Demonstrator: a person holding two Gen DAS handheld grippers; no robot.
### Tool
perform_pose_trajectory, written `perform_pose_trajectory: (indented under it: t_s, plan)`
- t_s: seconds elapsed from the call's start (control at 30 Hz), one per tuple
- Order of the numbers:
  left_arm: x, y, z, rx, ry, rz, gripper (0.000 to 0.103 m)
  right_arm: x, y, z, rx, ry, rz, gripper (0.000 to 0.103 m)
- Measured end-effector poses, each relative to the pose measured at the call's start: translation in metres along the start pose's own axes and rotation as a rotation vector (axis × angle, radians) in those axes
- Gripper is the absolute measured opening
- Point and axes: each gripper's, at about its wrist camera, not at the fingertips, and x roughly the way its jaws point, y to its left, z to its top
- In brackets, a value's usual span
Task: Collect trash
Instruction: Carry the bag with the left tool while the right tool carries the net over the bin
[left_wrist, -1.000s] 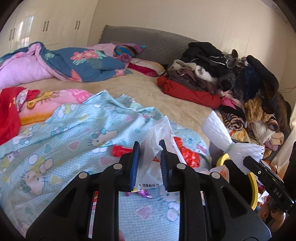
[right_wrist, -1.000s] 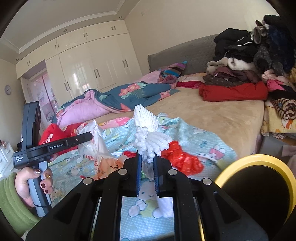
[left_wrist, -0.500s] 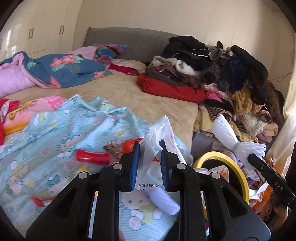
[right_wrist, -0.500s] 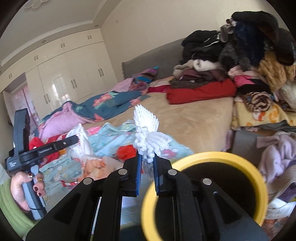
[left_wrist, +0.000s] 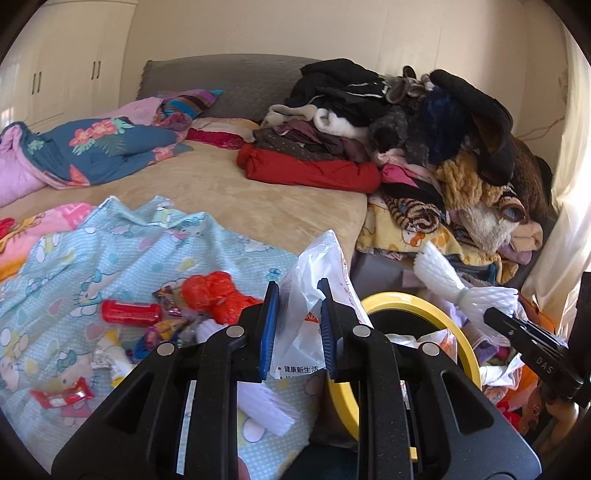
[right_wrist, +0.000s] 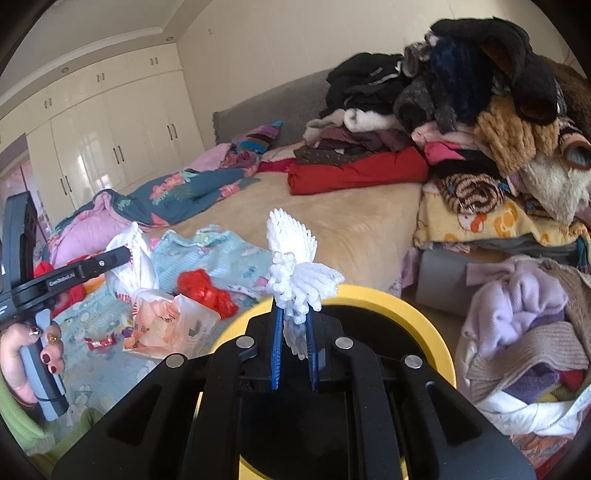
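My left gripper (left_wrist: 297, 328) is shut on a white plastic bag (left_wrist: 314, 280) with printed text, held just left of a yellow-rimmed bin (left_wrist: 417, 302). My right gripper (right_wrist: 293, 350) is shut on a white foam net (right_wrist: 295, 266), held over the same yellow-rimmed bin (right_wrist: 406, 314). The foam net also shows in the left wrist view (left_wrist: 458, 284), and the plastic bag in the right wrist view (right_wrist: 136, 258). On the blue cartoon blanket (left_wrist: 92, 258) lie a red crumpled bag (left_wrist: 214, 295), a red can (left_wrist: 131, 313), candy wrappers (left_wrist: 61, 393) and a white foam piece (left_wrist: 266, 406).
A pile of clothes and plush toys (left_wrist: 424, 129) fills the bed's right side. A folded red garment (left_wrist: 310, 171) lies on the beige sheet. A basket of lilac and knitted clothes (right_wrist: 524, 325) stands right of the bin. White wardrobes (right_wrist: 110, 147) stand behind.
Both grippers have swung right with their loads. The bin now lies under the right gripper and closer beside the left. More trash on the blanket has come into view.
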Motion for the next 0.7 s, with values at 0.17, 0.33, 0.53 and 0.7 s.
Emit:
perform_pose_trajectory:
  t_s: [0.17,0.33,0.53,0.7]
  plan:
    - [0.009,-0.022,-0.008,0.047,0.009,-0.002,0.015,0.006,-0.016,-0.009,0.039,0.031,-0.013,0.011]
    - [0.023,-0.042,-0.018,0.088,0.029,-0.010,0.015,0.015,-0.028,-0.018,0.076,0.065,-0.033,0.011]
    - [0.042,-0.055,-0.037,0.107,0.079,-0.020,0.016,0.027,-0.039,-0.029,0.124,0.109,-0.047,0.011]
    - [0.053,-0.056,-0.047,0.099,0.107,-0.034,0.016,0.035,-0.044,-0.036,0.146,0.135,-0.056,0.011]
